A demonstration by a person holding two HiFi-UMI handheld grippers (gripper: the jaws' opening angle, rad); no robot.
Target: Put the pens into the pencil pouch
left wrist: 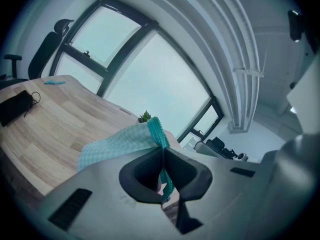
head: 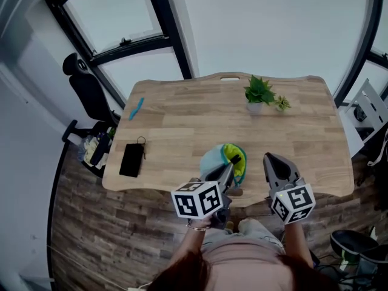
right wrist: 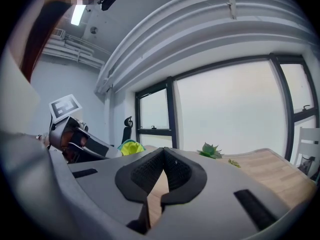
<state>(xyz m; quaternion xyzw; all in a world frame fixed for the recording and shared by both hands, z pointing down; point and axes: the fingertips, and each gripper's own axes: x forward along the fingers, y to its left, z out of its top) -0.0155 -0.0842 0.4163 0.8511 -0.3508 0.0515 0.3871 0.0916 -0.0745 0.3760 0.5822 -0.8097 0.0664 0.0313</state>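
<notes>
A teal checked pencil pouch (head: 221, 161) with a yellow-green lining stands open near the table's front edge. My left gripper (head: 228, 171) is shut on its teal zipper edge; in the left gripper view the zipper tape (left wrist: 159, 134) runs between the closed jaws of the left gripper (left wrist: 162, 156). A blue pen (head: 136, 108) lies far off at the table's back left, also visible as the blue pen (left wrist: 54, 82). My right gripper (head: 271, 160) hovers just right of the pouch, shut and holding nothing. In the right gripper view, the right gripper (right wrist: 163, 159) faces the pouch (right wrist: 131, 147) at left.
A small potted plant (head: 259, 94) stands at the back middle of the wooden table (head: 182, 126). A black case with a key ring (head: 131, 160) lies at the front left. An office chair (head: 88, 93) stands beyond the left edge.
</notes>
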